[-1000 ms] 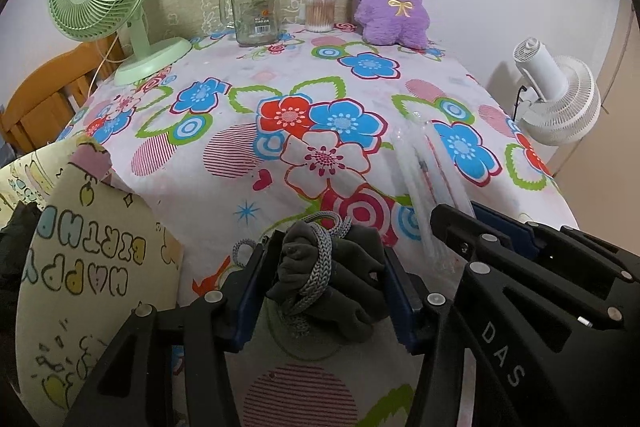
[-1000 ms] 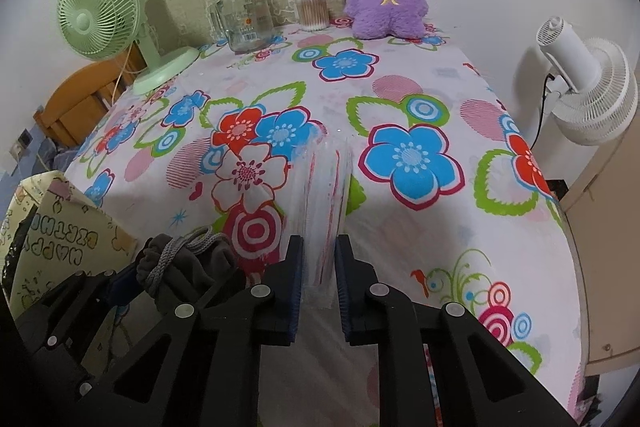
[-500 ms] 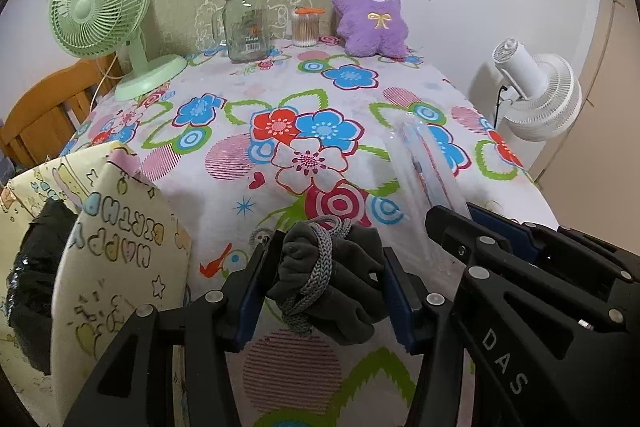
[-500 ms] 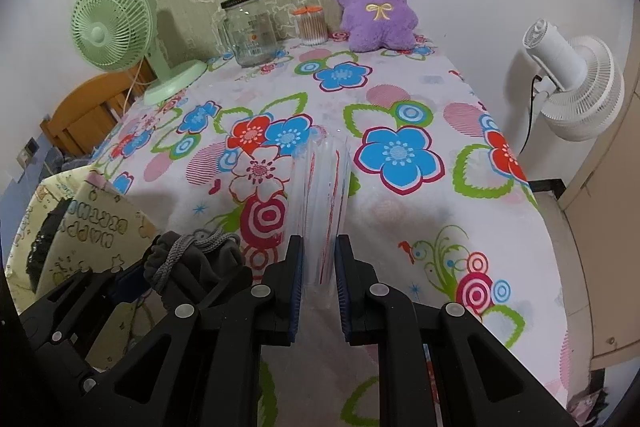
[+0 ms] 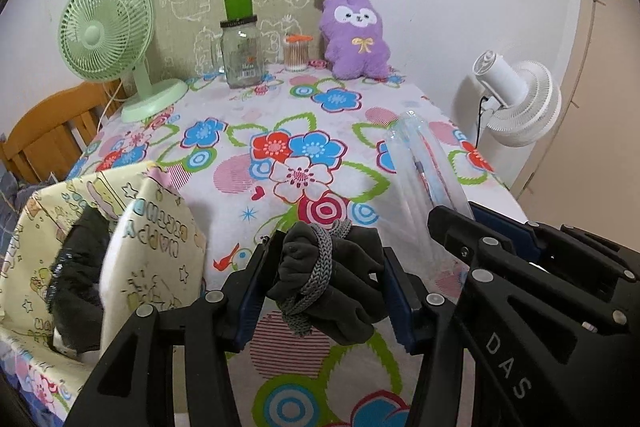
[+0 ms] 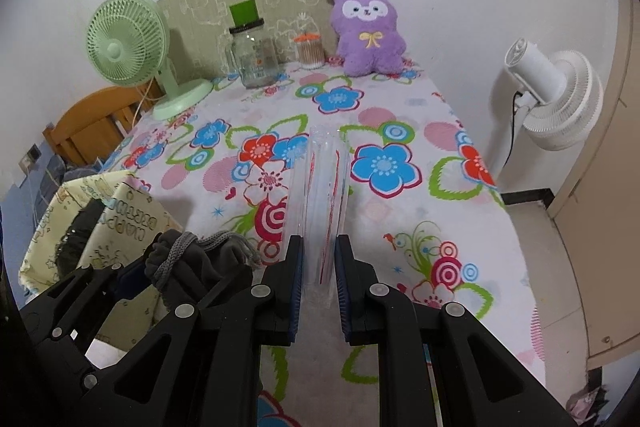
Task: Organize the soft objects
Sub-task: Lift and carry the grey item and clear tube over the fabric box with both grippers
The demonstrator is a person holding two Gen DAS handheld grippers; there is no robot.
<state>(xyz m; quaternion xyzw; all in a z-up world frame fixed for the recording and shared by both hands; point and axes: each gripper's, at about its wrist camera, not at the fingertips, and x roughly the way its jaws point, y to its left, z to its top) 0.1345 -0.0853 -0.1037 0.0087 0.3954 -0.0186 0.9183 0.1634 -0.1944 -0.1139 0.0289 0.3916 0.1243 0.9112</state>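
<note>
My left hand-held gripper (image 5: 328, 287) clamped on bundled dark grey fleece with knitted cord (image 5: 326, 281), held above near edge of worktop (image 5: 280, 107). My right hand-held gripper (image 6: 318, 267) pinching clear plastic pouch (image 6: 322, 187), red lines inside, standing on edge over floral cloth. Left of me: open yellow birthday gift bag (image 5: 156, 259), something dark inside. Far end: green desk fan (image 5: 106, 31), glass jar (image 5: 241, 53), cotton-swab pot (image 5: 296, 53), purple plush toy (image 5: 356, 39). White fan (image 6: 552, 95) off right side.

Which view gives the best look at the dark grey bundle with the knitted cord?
The left wrist view: the grey bundle sits centred, clamped between the left gripper's jaws, cord wrapped across its front. The right wrist view shows it only at lower left, partly hidden by gripper frames.
</note>
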